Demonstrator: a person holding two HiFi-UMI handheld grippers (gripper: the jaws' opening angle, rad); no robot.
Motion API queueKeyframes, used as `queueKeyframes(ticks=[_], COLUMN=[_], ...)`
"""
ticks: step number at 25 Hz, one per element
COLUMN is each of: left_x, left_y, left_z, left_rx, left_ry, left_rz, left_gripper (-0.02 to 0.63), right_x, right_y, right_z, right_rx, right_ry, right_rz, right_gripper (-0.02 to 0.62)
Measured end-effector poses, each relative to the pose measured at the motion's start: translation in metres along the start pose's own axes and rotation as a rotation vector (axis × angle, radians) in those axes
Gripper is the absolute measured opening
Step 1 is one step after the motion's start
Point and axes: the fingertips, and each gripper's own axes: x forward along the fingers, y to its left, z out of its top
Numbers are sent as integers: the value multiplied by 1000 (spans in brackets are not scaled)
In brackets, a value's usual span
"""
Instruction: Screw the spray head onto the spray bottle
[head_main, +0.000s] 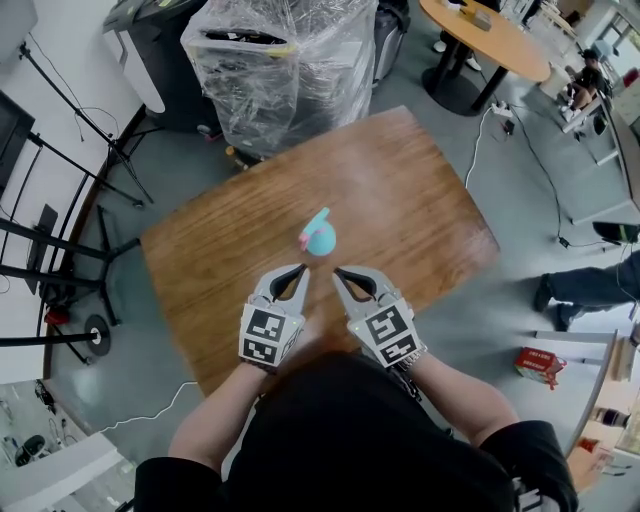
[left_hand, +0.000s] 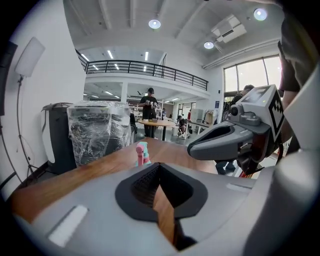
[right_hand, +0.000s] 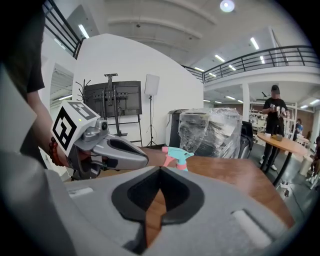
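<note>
Near the middle of the wooden worktop (head_main: 420, 190): spray bottle (head_main: 322, 241), teal, upright, well clear of every edge. On its neck: spray head (head_main: 320, 217), teal with pink parts. Seated on the bottle; threaded fully or not, cannot tell.

Left tool (head_main: 302, 270): pressed together, empty, with only a sliver of worktop grain visible through the slit in the left gripper view. Held above the worktop on the near side of the bottle, tips aimed at it, close but not touching. Behind the tips: left marker cube (head_main: 267, 336), facing up.

Right tool (head_main: 338, 272): likewise closed up tight on nothing. Tips just beside those of the left tool, also pointing toward the bottle and clear of it. Behind them: right marker cube (head_main: 390, 335), tilted toward the right.

From the left gripper view: bottle straight ahead past the tips, right tool jutting in from the right. From the right gripper view: spray head ahead and slightly left, left tool jutting in from the left.

Beyond the far edge of the worktop: bulky load wrapped in clear plastic (head_main: 285, 60). Farther off, upper right: round table (head_main: 490, 40). Along the left: dark stands (head_main: 60, 235). At the right: a person's legs (head_main: 585, 288) and 1 red box (head_main: 540, 364).
</note>
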Motion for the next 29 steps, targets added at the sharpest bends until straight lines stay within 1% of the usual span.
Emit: queueKeyframes(ticks=[8,29], left_x=[2,3], left_y=[-4,-10], left_z=[6,6], left_rx=[-5,-6], left_ry=[-1,5], left_rz=[-2,1], left_gripper=[9,9], right_x=[3,0], right_y=[-1,-3], right_z=[3,1], right_rx=[-5,-6], right_ry=[5,8], right_rz=[-2,10], right_gripper=[-8,-8])
